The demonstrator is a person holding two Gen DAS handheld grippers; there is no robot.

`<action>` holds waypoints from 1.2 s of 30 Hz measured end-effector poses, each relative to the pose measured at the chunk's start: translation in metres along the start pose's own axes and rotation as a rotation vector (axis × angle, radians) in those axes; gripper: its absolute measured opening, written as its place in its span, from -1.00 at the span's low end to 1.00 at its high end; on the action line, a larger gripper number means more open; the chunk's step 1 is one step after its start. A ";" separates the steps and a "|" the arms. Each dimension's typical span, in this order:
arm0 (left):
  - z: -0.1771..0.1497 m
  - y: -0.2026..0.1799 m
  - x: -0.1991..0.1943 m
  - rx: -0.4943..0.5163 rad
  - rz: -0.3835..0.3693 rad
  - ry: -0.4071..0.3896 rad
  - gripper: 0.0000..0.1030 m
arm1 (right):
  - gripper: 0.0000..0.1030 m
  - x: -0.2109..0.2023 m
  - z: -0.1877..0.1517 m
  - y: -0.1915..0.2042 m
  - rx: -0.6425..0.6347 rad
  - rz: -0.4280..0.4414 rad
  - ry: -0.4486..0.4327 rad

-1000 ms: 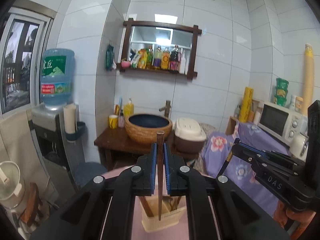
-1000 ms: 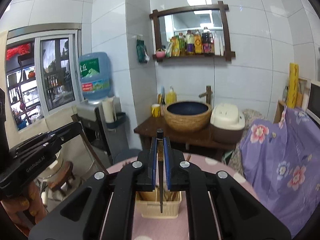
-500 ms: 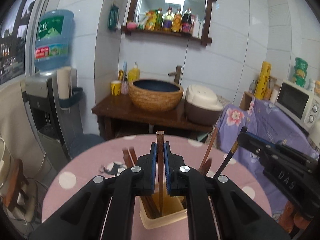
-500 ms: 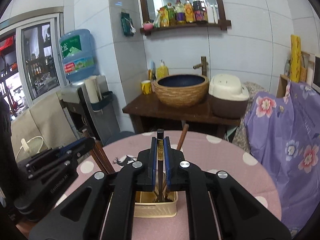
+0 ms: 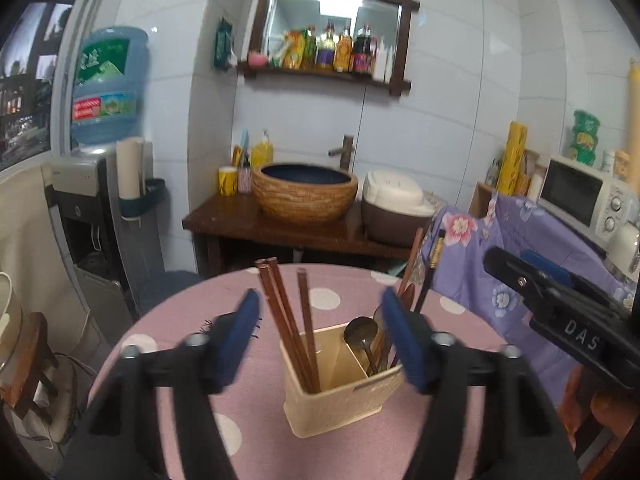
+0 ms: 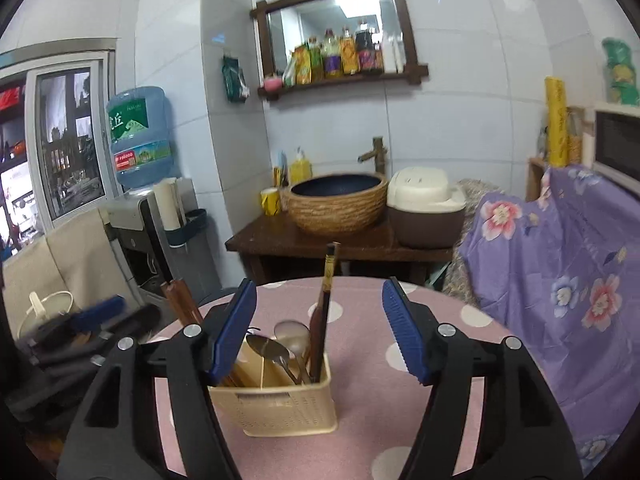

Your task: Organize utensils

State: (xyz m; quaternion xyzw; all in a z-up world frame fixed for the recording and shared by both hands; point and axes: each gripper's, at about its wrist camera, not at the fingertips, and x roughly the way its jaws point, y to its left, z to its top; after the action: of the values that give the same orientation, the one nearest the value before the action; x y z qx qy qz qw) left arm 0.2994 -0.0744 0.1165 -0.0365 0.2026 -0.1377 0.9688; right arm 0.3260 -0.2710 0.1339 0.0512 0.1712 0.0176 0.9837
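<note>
A cream two-compartment utensil holder (image 5: 344, 392) stands on the pink dotted round table (image 5: 192, 360). Brown chopsticks (image 5: 288, 320) lean in its left compartment; metal spoons (image 5: 360, 332) and dark chopsticks stand in its right one. My left gripper (image 5: 320, 336) is open and empty just above and in front of the holder. In the right wrist view the holder (image 6: 280, 400) holds spoons (image 6: 276, 350) and a dark chopstick (image 6: 324, 312). My right gripper (image 6: 320, 332) is open and empty above it. Each gripper shows at the edge of the other's view.
A wooden stand with a woven basin (image 5: 306, 196) and a rice cooker (image 5: 394, 212) stands behind the table. A water dispenser (image 5: 100, 200) is at the left. A purple floral cloth (image 6: 560, 280) covers furniture at the right, with a microwave (image 5: 580, 196) on it.
Both grippers were shut on a chopstick each and moved down over the holder. Both have opened, and the chopsticks now stand in the holder.
</note>
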 end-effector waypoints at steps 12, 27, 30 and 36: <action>-0.148 0.015 -0.176 0.000 0.081 -0.203 0.90 | 0.81 -0.183 -0.176 0.031 -0.119 -0.122 -0.162; -0.226 0.024 -0.241 -0.045 0.190 -0.178 0.90 | 0.89 -0.281 -0.259 0.060 -0.075 -0.132 -0.136; -0.228 0.024 -0.244 -0.046 0.200 -0.189 0.90 | 0.89 -0.279 -0.256 0.063 -0.090 -0.130 -0.135; -0.234 0.022 -0.247 -0.037 0.185 -0.183 0.90 | 0.89 -0.281 -0.254 0.060 -0.083 -0.135 -0.142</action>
State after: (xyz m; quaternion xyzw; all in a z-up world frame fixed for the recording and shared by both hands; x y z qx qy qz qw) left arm -0.0065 0.0125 -0.0060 -0.0476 0.1186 -0.0399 0.9910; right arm -0.0250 -0.2019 -0.0036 0.0001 0.1030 -0.0452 0.9937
